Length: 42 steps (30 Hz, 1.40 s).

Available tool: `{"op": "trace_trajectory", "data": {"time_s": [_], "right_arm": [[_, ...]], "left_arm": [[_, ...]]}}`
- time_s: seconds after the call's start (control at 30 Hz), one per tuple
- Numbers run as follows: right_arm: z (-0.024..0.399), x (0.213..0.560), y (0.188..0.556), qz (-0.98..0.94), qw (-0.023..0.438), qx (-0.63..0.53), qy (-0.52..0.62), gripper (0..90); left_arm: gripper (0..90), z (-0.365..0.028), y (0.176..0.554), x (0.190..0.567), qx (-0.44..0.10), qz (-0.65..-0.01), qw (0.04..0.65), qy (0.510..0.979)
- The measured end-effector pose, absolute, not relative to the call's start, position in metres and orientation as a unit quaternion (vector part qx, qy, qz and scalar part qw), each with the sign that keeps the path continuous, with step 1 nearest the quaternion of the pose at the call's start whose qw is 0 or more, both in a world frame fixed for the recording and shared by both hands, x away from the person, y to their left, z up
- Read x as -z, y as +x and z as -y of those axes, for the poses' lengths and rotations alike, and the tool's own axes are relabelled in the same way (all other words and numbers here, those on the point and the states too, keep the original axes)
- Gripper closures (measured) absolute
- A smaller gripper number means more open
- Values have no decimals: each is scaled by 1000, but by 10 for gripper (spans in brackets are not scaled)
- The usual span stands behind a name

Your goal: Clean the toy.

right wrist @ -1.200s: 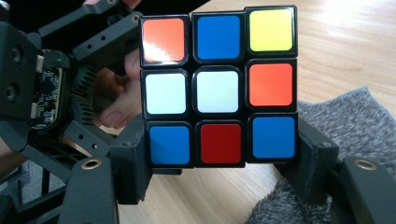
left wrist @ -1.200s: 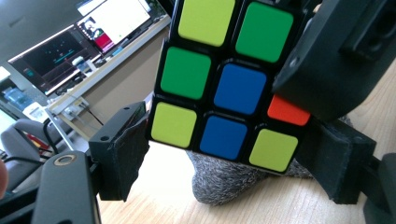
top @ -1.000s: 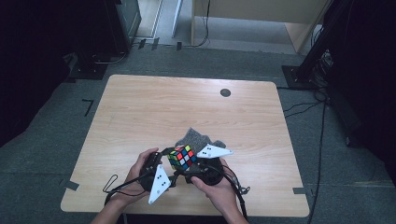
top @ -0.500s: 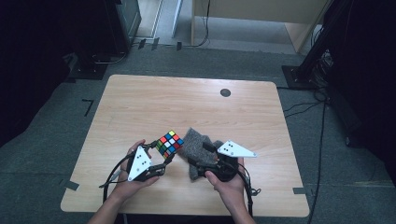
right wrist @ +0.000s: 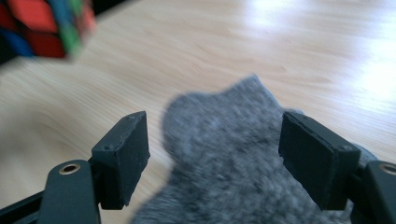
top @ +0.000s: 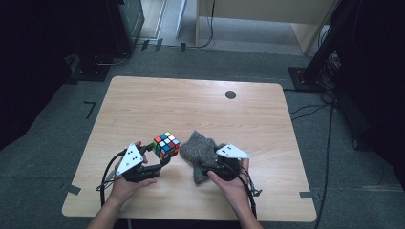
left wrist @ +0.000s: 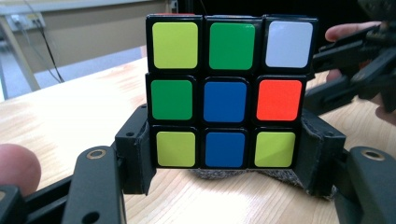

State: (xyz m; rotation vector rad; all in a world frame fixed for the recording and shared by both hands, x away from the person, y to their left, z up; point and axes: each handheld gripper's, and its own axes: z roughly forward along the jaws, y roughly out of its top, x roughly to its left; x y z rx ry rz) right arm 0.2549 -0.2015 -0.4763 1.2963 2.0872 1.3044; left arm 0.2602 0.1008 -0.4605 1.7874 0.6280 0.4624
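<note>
Counter (top: 191,105) bare wood. Grey cloth (top: 203,155) lies on it near the front edge; right hand-held gripper (right wrist: 215,154) just over it, jaws wide, nothing gripped. Left hand-held gripper (left wrist: 224,163) clamps puzzle cube (left wrist: 224,91), raised left of cloth.

The high camera hangs above my side of the pale wooden table (top: 157,100) and looks forward and down, far enough off to take in the whole top and the dark floor around it — my forearms enter from its bottom edge. The camera on my left gripper (left wrist: 224,179) looks level along its jaws, very close to the multicoloured puzzle cube (left wrist: 226,91). The one on my right gripper (right wrist: 212,156) tilts down over the grey woolly cloth (right wrist: 229,172), close too. All three views share the cube, cloth and tabletop — the high view (top: 166,145) from well back.
</note>
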Motion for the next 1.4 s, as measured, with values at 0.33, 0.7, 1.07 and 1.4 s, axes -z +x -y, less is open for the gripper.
{"op": "trace_trajectory", "data": {"time_s": [0.33,0.7,1.07,1.4], "right_arm": [[205,515,266,-757,162,-412,480,359],[206,521,255,-774,176,-400,459,397],[203,522,251,-778,196,-388,453,437],[197,522,247,-770,215,-378,467,442]], "left_arm": [[346,-105,265,462,-181,-299,566,746],[346,-117,262,469,-187,-314,582,727],[347,-113,268,462,-155,-320,585,729],[347,-108,272,466,-194,-330,529,757]]}}
